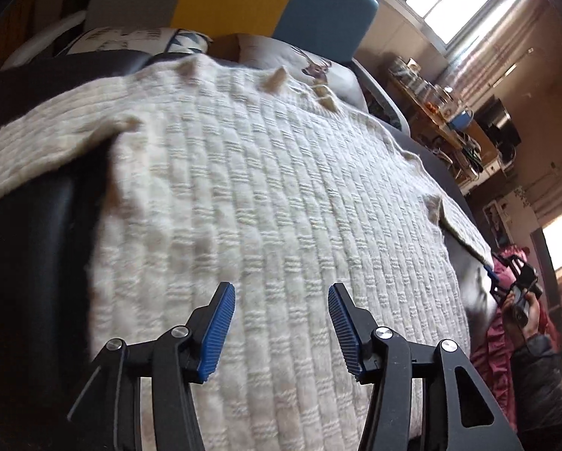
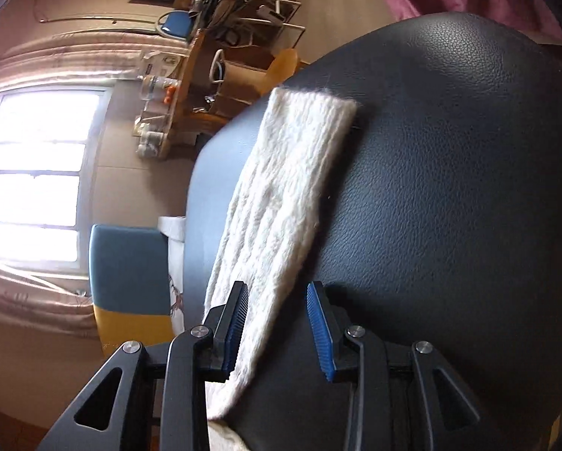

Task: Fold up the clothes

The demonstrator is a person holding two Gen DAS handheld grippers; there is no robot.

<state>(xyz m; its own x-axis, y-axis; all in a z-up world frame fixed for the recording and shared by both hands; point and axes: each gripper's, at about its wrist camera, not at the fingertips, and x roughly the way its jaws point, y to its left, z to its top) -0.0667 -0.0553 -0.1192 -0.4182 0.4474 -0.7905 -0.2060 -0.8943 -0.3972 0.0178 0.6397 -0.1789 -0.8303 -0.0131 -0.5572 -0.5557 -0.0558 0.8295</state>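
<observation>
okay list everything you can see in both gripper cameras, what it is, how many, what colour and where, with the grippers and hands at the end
knitted sweater: one, cream white, spread flat across the dark surface; a sleeve lies along the edge
padded surface: one, black leather-look, under the sweater
cushions: two at least, pale with prints, beyond the sweater
headboard panels: grey, yellow and blue, behind the cushions
shelf unit: one, wooden, cluttered with jars and a blue mug, by the window
windows: bright, with pinkish curtains
pink garment: one, right of the surface
left gripper: black with blue pads, open, above the sweater
right gripper: black with blue pads, jaws apart around the sleeve, grip unclear
person's hand: one, holding the right gripper
</observation>
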